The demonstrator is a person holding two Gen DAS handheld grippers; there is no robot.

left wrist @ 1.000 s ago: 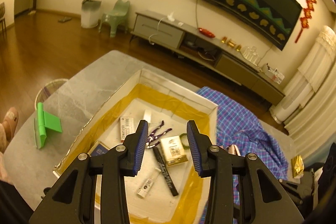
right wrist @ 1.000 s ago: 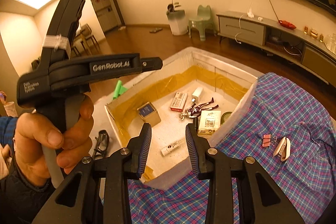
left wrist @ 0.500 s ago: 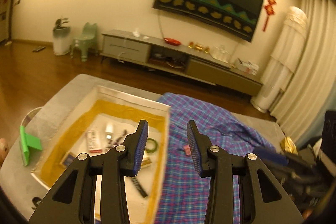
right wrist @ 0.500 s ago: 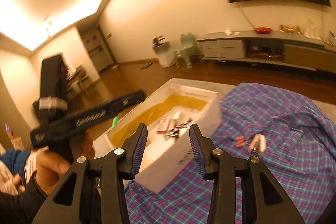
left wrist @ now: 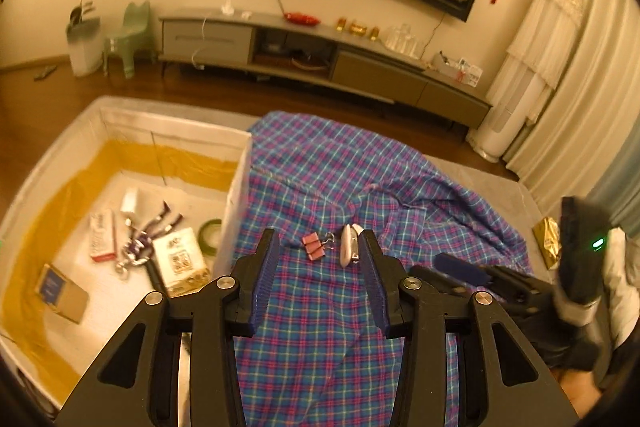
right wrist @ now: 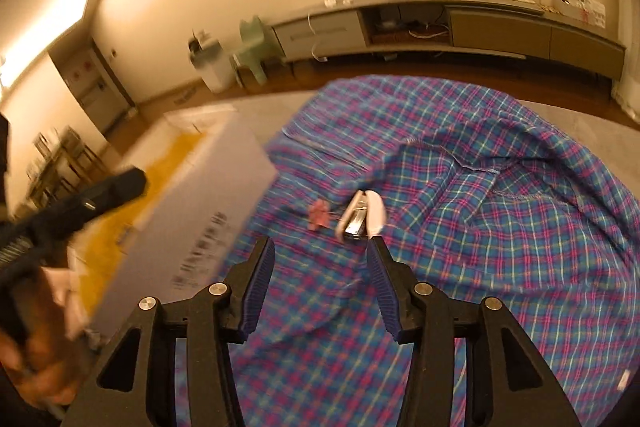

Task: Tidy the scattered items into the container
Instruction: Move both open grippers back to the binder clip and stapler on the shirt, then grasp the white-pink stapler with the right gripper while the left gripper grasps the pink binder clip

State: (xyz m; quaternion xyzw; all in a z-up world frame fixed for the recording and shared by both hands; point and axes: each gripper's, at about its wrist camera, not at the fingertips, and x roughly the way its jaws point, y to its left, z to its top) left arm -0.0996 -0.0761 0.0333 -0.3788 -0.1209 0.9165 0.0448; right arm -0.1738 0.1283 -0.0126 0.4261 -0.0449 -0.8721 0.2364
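Note:
A pink binder clip (left wrist: 316, 246) and a small white stapler (left wrist: 349, 245) lie side by side on a blue plaid cloth (left wrist: 360, 187), just right of the white box (left wrist: 236, 187). The box holds several items: a toy figure, cartons and a pen. My left gripper (left wrist: 318, 267) hovers just short of the clip and stapler, its jaws opening with nothing between them. In the right wrist view the clip (right wrist: 319, 213) and stapler (right wrist: 362, 215) sit just beyond my right gripper (right wrist: 320, 267), whose jaws are also opening and empty. The right gripper (left wrist: 460, 265) also shows in the left wrist view.
The box wall (right wrist: 192, 227) rises close on the left of the right gripper, with a hand (right wrist: 36, 359) on the other tool beside it. A gold packet (left wrist: 548, 239) lies at the table's right edge. A TV cabinet (left wrist: 320, 63) stands beyond the table.
Both grippers swung right, away from the box and down over the plaid cloth, so the clip and stapler now lie just ahead of them. The right jaws have spread wider.

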